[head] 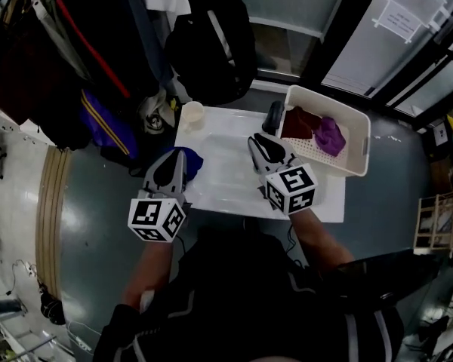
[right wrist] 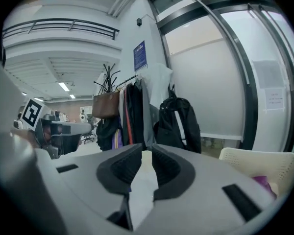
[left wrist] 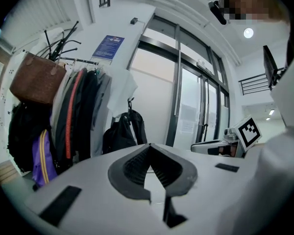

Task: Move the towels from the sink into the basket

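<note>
Two narrow pads of the right gripper (right wrist: 145,153) were seen parted by a thin slit, and nothing was gripped between them; only the white table (head: 226,179) and something pale beyond it could be made out through the gap. The left gripper (left wrist: 149,148) was seen with its jaw tips pressed together, and nothing was held in it either.

From the head view, the right gripper (head: 257,142) was held above the middle of the table, pointing away from the person, just beside the near wall of the basket (head: 362,138). The left gripper (head: 175,157) was held over the table's left edge, with its tips close against a blue towel (head: 192,161) that was bunched there on the table top. Whether the towel was touched could not be told.

Two towels were already found inside the basket, which was set at the table's far right corner: a maroon towel (head: 298,123) at its left end and a purple towel (head: 331,136) beside it, the two touching. A corner of the purple one was also caught at the right of the right gripper view.

Farther out, a pale cup (head: 192,114) was stood upright at the table's far left corner. A black backpack (head: 211,44) was hung beyond the table, and dark coats (head: 60,66) were hung on a rack to its left.
</note>
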`<move>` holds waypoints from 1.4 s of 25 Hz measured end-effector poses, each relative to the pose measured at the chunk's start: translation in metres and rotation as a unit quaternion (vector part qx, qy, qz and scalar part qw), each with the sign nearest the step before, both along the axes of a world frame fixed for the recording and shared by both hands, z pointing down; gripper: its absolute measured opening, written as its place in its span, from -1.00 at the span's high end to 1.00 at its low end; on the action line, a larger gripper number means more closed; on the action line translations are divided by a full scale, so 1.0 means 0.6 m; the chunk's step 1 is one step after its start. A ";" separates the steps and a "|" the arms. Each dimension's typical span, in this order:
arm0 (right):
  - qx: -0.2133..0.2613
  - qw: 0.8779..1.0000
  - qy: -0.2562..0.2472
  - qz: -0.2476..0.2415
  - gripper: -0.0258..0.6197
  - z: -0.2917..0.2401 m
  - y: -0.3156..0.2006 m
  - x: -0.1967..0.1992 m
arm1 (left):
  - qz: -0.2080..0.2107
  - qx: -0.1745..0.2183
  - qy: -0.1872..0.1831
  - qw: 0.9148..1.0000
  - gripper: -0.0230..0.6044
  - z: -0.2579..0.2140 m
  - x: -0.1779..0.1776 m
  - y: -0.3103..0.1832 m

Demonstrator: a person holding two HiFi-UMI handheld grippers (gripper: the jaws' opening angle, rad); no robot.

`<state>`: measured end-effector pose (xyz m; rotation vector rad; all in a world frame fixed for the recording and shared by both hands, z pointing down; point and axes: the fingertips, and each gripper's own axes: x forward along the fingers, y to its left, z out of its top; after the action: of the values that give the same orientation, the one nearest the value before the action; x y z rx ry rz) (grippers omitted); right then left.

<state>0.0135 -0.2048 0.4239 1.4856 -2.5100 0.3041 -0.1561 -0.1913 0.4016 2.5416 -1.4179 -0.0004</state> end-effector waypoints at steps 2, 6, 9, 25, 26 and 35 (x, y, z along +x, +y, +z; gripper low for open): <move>-0.016 0.999 0.005 -0.040 0.60 0.023 -0.006 -0.040 | -0.030 -0.006 -0.015 0.999 0.91 0.011 -0.035 0.009; -0.044 0.991 0.029 -0.121 0.49 0.077 -0.014 -0.132 | -0.072 -0.016 -0.040 0.996 0.91 0.035 -0.098 0.027; -0.065 0.981 0.047 -0.177 0.36 0.123 -0.017 -0.193 | -0.102 -0.035 -0.043 0.993 0.91 0.060 -0.138 0.041; -0.148 0.923 0.140 -0.327 -0.05 0.337 -0.017 -0.387 | -0.193 -0.132 -0.036 0.972 0.91 0.189 -0.290 0.090; -0.152 0.919 0.147 -0.333 -0.07 0.350 -0.017 -0.393 | -0.198 -0.137 -0.035 0.970 0.91 0.196 -0.297 0.093; -0.196 0.900 0.172 -0.350 -0.11 0.453 -0.021 -0.420 | -0.201 -0.151 -0.026 0.968 0.91 0.215 -0.314 0.113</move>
<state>-0.2383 -0.2176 0.6956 0.3900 -2.3144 0.3495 -0.3448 -0.1236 0.5309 1.9946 -1.7754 0.1981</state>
